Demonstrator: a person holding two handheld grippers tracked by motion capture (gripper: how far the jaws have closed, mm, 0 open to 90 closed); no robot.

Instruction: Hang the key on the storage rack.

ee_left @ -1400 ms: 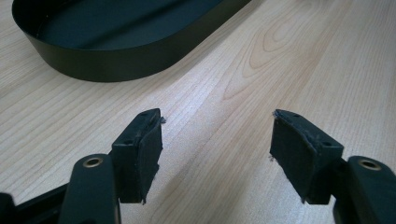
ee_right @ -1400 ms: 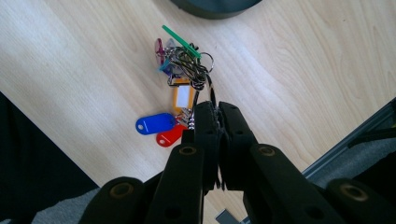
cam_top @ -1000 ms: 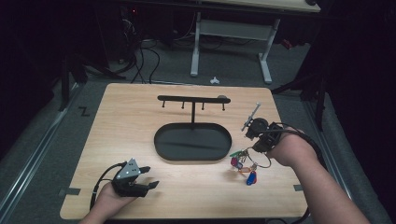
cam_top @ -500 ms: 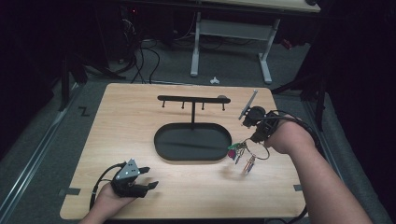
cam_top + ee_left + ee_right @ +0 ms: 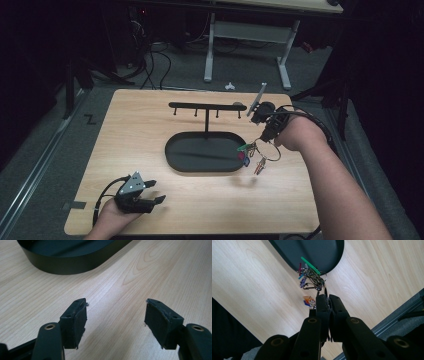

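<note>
Holding the keys [image 5: 251, 155] aloft — right gripper [image 5: 325, 298] clenched on the ring, bunch dangling over the tray's [image 5: 172, 150] right end, below the hook rack [image 5: 205, 106]. Pickup looks done; hanging or dropping them is left — which, I can't tell. Left gripper [image 5: 115, 315] released, empty, low over the table [image 5: 125, 125] near the tray.
</note>
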